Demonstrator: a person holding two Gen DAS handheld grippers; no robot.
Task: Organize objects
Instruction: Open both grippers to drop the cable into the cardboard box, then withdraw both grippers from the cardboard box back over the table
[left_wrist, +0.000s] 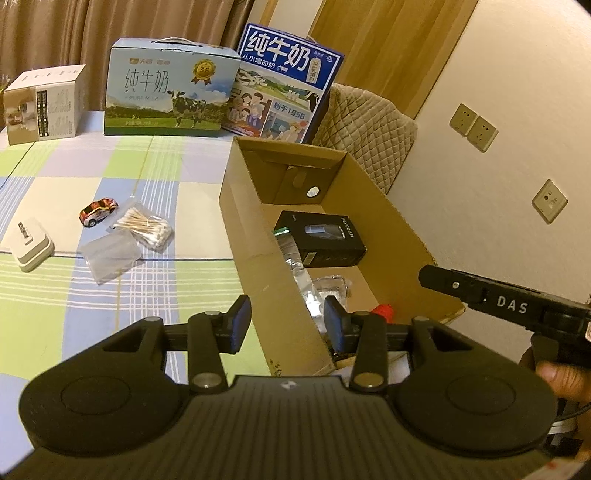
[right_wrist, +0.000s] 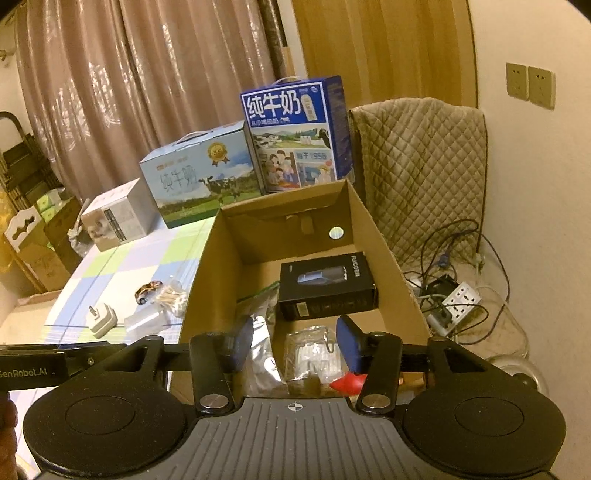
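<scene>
Now both grippers, left (left_wrist: 286, 317) and right (right_wrist: 295, 343), spread and empty above the cardboard box (right_wrist: 384, 236); toy car (left_wrist: 99, 211) outside

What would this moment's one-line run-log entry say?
carton: holds black box, bags | mat: car, swabs, charger | both grippers empty

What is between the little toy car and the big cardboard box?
A bag of cotton swabs lies between the toy car and the cardboard box, clearest in the left wrist view.

Black hand-held gripper (left_wrist: 286, 321), blue pads (right_wrist: 349, 341)
</scene>
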